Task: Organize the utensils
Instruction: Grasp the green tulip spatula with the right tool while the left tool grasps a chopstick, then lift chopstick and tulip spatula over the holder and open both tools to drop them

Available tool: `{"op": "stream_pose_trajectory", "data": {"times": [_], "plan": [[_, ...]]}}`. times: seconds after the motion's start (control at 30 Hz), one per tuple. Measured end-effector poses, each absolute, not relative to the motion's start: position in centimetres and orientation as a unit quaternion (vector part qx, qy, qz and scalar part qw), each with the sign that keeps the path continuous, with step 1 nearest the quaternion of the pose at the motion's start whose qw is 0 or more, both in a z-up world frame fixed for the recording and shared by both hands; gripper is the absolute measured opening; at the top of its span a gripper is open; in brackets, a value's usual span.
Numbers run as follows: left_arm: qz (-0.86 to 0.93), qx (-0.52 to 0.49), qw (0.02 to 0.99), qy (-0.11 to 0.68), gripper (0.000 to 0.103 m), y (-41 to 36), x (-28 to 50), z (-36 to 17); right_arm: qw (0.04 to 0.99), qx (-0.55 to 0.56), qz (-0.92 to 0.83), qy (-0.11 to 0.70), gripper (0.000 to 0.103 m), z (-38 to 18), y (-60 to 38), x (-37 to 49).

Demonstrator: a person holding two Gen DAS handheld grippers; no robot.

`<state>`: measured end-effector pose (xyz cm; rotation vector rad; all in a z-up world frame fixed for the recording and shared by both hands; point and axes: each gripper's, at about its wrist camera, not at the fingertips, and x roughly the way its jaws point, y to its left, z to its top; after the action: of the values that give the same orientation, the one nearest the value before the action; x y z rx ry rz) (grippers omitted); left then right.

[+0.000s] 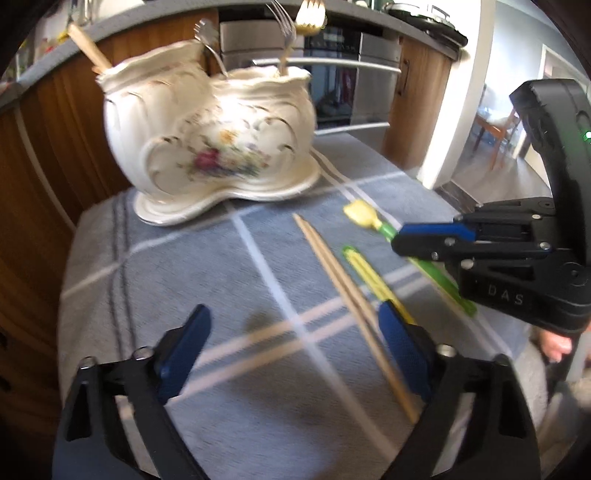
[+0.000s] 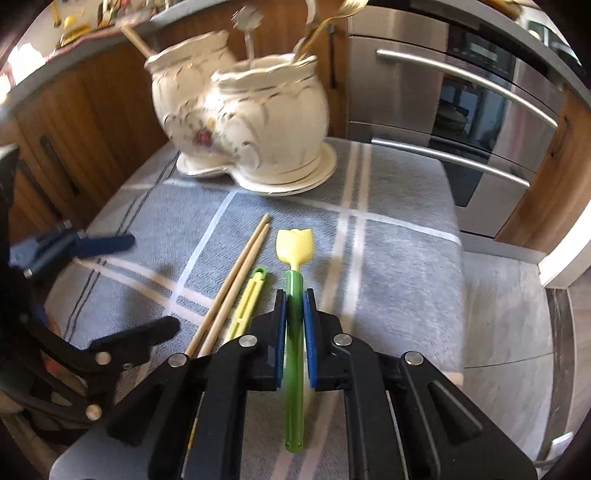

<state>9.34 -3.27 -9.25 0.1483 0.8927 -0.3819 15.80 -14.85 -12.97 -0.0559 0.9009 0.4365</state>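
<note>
The grey cloth-covered counter with white stripes (image 2: 406, 206) filled the middle of both views, and at its upper centre stood the cream, gold-trimmed, flowered two-pot ceramic holder (image 2: 258, 122). It already held some utensils: two silver forks (image 1: 284, 33), a gold spoon (image 1: 312, 14) and a wooden handle (image 1: 88, 48) stuck out of its mouths. Three things lay loose on the cloth below it, so I judged the job partly done.

The pair of pale wooden chopsticks (image 2: 232, 284) lay slantwise at centre, untouched. Just right of them lay a flat yellow-and-green plastic piece (image 2: 247, 302), its kind unclear. The green-handled utensil with a yellow tulip-shaped head (image 2: 295, 243) lay at centre, low on or just above the cloth.

The right gripper (image 2: 294, 332) reached in from the bottom edge, fingers clamped on that green handle. The left gripper (image 1: 291, 354) hovered low over the cloth, fingers wide apart and empty, its right finger beside the chopsticks.
</note>
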Motion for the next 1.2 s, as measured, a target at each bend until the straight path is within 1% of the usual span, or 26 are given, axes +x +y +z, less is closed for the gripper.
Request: {"op": "stream_pose_trajectory", "data": {"times": [0.07, 0.1, 0.17, 0.27, 0.4, 0.43, 0.47, 0.5, 0.53, 0.63, 0.83, 0.9, 0.93, 1.03, 1.1, 1.13, 1.17, 1.2], "plan": [[-0.186, 0.078, 0.874, 0.442, 0.064, -4.1, 9.3, -9.6, 0.880, -0.014, 0.208, 0.427, 0.009, -12.8, -15.8, 15.6], [-0.184, 0.085, 0.871, 0.447, 0.061, -4.5, 9.4, -9.9, 0.881, -0.009, 0.207, 0.425, 0.009, -12.8, -16.3, 15.4], [-0.181, 0.091, 0.867, 0.456, 0.051, -5.0, 9.4, -10.4, 0.883, -0.005, 0.207, 0.422, 0.009, -12.7, -16.6, 15.2], [-0.183, 0.087, 0.864, 0.462, 0.045, -5.6, 9.5, -10.7, 0.886, -0.004, 0.207, 0.416, 0.009, -12.5, -17.0, 14.8], [-0.172, 0.111, 0.862, 0.464, 0.037, -6.8, 9.8, -11.0, 0.889, 0.004, 0.207, 0.409, 0.009, -12.1, -17.5, 14.6], [-0.173, 0.115, 0.861, 0.463, 0.028, -7.2, 10.0, -11.0, 0.890, 0.006, 0.207, 0.407, 0.009, -12.1, -17.5, 14.6], [-0.175, 0.118, 0.860, 0.465, 0.017, -7.3, 10.2, -11.1, 0.890, 0.008, 0.208, 0.406, 0.009, -12.0, -17.5, 14.6], [-0.175, 0.118, 0.859, 0.467, 0.010, -7.4, 10.4, -11.1, 0.890, 0.009, 0.209, 0.405, 0.009, -12.0, -17.5, 14.7], [-0.177, 0.119, 0.857, 0.470, 0.007, -7.4, 10.7, -11.0, 0.891, 0.009, 0.209, 0.403, 0.009, -11.9, -17.4, 14.7], [-0.192, 0.109, 0.849, 0.481, 0.006, -6.4, 10.8, -10.8, 0.892, 0.011, 0.210, 0.400, 0.009, -11.7, -17.8, 14.5], [-0.209, 0.145, 0.825, 0.505, 0.006, -4.2, 10.2, -10.5, 0.896, 0.022, 0.211, 0.390, 0.009, -11.4, -18.1, 14.4], [-0.206, 0.152, 0.825, 0.504, 0.012, -4.0, 10.2, -10.5, 0.897, 0.023, 0.213, 0.387, 0.009, -11.3, -17.9, 14.4], [-0.204, 0.150, 0.826, 0.504, 0.020, -3.9, 10.3, -10.6, 0.897, 0.023, 0.214, 0.386, 0.009, -11.3, -17.8, 14.4], [-0.199, 0.143, 0.831, 0.499, 0.020, -4.0, 10.6, -10.7, 0.898, 0.019, 0.218, 0.383, 0.009, -11.0, -17.4, 14.0], [-0.201, 0.142, 0.834, 0.493, 0.018, -4.1, 10.7, -10.7, 0.899, 0.018, 0.220, 0.378, 0.009, -10.7, -17.3, 13.7], [-0.200, 0.145, 0.836, 0.489, 0.008, -4.2, 10.8, -10.8, 0.900, 0.019, 0.221, 0.376, 0.009, -10.6, -17.3, 13.7], [-0.198, 0.149, 0.838, 0.486, 0.005, -4.1, 10.7, -10.8, 0.902, 0.021, 0.222, 0.371, 0.009, -10.4, -17.3, 13.5], [-0.201, 0.147, 0.838, 0.486, 0.005, -3.9, 10.7, -10.8, 0.904, 0.021, 0.221, 0.366, 0.009, -10.2, -17.3, 13.4]]}}
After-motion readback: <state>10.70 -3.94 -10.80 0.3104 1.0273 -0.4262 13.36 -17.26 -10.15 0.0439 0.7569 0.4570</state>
